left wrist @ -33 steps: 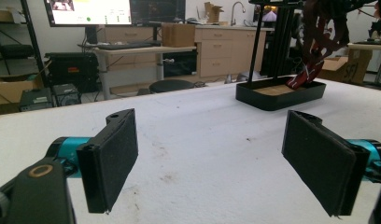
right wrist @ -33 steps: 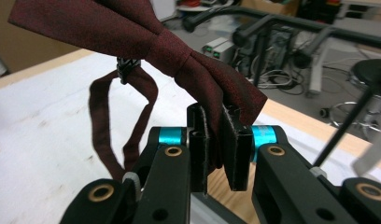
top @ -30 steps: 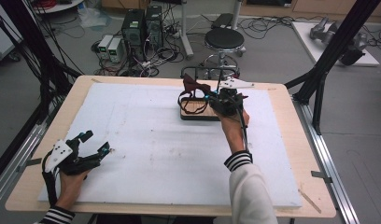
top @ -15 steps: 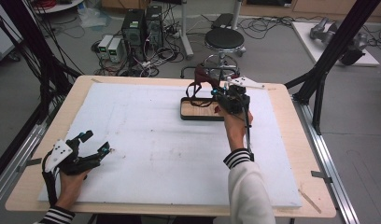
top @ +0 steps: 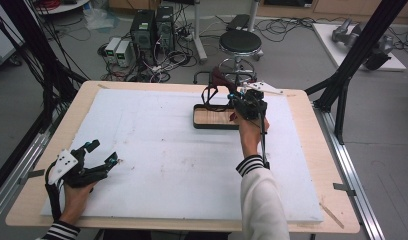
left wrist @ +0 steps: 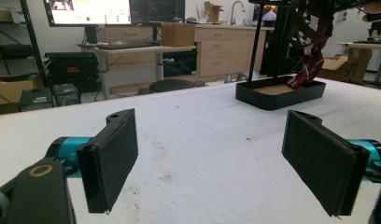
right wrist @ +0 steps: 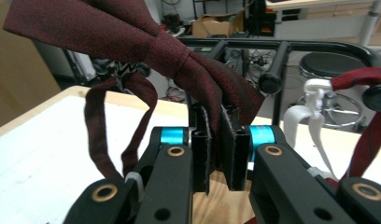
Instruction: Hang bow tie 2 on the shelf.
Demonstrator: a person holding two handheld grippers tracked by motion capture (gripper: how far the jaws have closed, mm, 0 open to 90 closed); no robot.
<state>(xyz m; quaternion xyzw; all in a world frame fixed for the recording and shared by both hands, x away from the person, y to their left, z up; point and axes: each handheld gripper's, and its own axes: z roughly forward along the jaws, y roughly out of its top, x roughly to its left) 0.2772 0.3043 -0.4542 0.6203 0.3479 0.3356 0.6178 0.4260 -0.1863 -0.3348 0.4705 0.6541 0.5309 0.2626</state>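
While right gripper (right wrist: 215,151) pinches bow tie (right wrist: 132,35) above tray (top: 214,118) (counter's far edge), left gripper (left wrist: 221,163) jaws gape empty.

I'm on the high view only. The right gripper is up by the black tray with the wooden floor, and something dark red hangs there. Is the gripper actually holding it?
Observer: Yes. In the right gripper view the right gripper is shut on one wing of a dark red fabric bow tie.
Operator: Is its strap free or caught on something?
Observer: The bow tie's dark red strap hangs in a loop to the left of the jaws, and a white plastic clasp dangles at the right near a black metal rack bar.
Operator: And the left gripper?
Observer: The left gripper is open above the white table cover, with nothing between its pads.
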